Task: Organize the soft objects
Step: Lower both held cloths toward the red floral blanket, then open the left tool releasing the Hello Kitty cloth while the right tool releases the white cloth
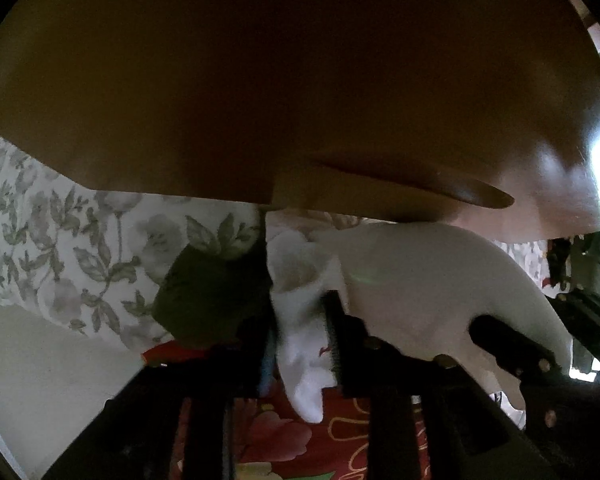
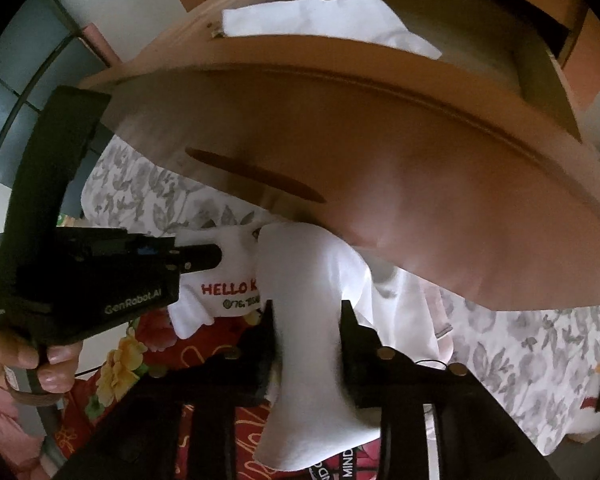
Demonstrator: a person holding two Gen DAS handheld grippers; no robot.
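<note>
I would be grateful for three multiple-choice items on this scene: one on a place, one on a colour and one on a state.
1. Where does the folded white cloth lie in the right wrist view?
A. On the floor
B. Inside the wooden drawer
C. On a chair

2. What colour is the HELLO lettering on the white garment?
A. Red
B. Blue
C. Green

3. In what state is the wooden drawer?
A. Pushed fully shut
B. Taken out and turned upside down
C. Pulled open

Answers:
1 B, since the cloth rests between the drawer's walls, behind its front panel.
2 A, since the printed letters are plainly red on white.
3 C, since the drawer's inside shows from above, with the cloth in it.
</note>
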